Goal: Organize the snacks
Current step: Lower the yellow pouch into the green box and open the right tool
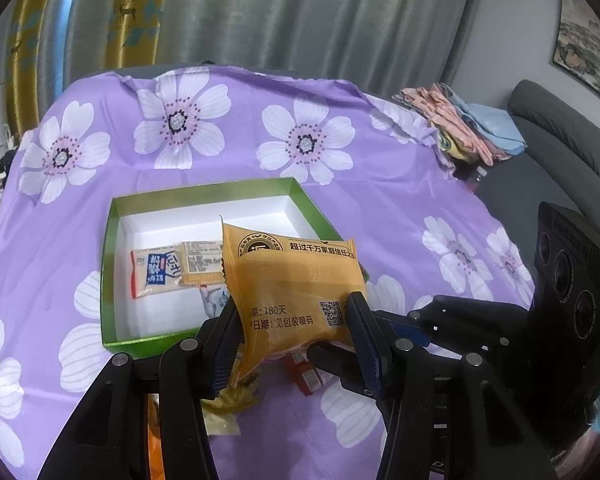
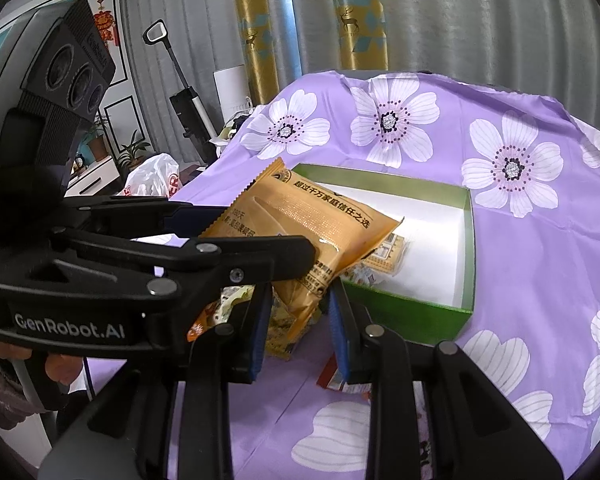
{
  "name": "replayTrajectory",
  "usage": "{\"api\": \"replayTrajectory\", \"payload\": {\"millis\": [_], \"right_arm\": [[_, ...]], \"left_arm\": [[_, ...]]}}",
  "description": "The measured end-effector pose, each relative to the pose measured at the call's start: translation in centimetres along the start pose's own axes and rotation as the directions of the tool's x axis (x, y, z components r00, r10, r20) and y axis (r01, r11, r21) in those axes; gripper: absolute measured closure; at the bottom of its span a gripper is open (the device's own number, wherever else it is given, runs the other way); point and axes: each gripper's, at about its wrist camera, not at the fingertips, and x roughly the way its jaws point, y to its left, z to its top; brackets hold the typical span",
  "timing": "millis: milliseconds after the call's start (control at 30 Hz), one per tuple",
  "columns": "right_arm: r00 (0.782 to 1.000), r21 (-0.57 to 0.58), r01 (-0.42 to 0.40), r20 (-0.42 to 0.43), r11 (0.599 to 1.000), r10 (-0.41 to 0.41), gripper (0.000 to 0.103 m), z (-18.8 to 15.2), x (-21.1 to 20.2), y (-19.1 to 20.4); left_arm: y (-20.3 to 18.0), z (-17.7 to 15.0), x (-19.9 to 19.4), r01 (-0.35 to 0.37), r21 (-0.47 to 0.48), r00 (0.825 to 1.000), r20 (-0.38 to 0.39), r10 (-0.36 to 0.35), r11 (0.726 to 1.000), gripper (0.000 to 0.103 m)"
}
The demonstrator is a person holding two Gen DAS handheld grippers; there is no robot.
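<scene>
Left gripper (image 1: 294,336): pinching the orange snack packet (image 1: 292,280) by its lower end, one pad on each side edge. The packet stands lifted off the cloth, its long axis running up and away from the claw toward the green box (image 1: 107,264), top seal leaning over the box's near wall. In the right wrist view the same packet (image 2: 300,224) hangs above the box's near-left corner, tilted, with the left gripper (image 2: 260,236) reaching in from the left.

Right gripper (image 2: 298,332): spread, holding nothing. It hovers low over loose snack packets (image 2: 284,320) lying on the purple floral cloth (image 2: 540,260) just before the box's near wall; a red packet (image 2: 332,380) lies beside its right finger. The left hand is plainly the one placed for the drop.

Green box: open, white inside, shallow walls. A blue-and-white sachet (image 1: 154,274) and a pale yellow packet (image 1: 198,264) lie side by side along the near-left part of the floor; another small pack lies partly hidden behind the held packet. The far half and right side of the floor are bare.

Judgement: the coming move is a short carry forward over the near wall, then a release. The packet's lower end must clear that wall; ample room lies beyond. The cloth past the box is free to the table's far edge; folded clothes (image 1: 460,120) sit at the far-right corner, well apart.
</scene>
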Motion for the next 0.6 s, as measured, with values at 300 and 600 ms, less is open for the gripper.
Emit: {"api": "replayTrajectory", "payload": {"millis": [300, 600], "right_arm": [[1.0, 0.005, 0.002, -0.001, 1.0, -0.002, 0.074, 0.8, 1.6, -1.3], [1.0, 0.02, 0.0, -0.011, 1.0, 0.0, 0.074, 1.7, 3.7, -2.6]], "left_arm": [[1.0, 1.2, 1.7, 0.0, -0.011, 1.0, -0.003, 0.0, 1.0, 0.051], [2.3, 2.7, 3.9, -0.006, -0.03, 1.0, -0.019, 0.006, 1.0, 0.051]]}}
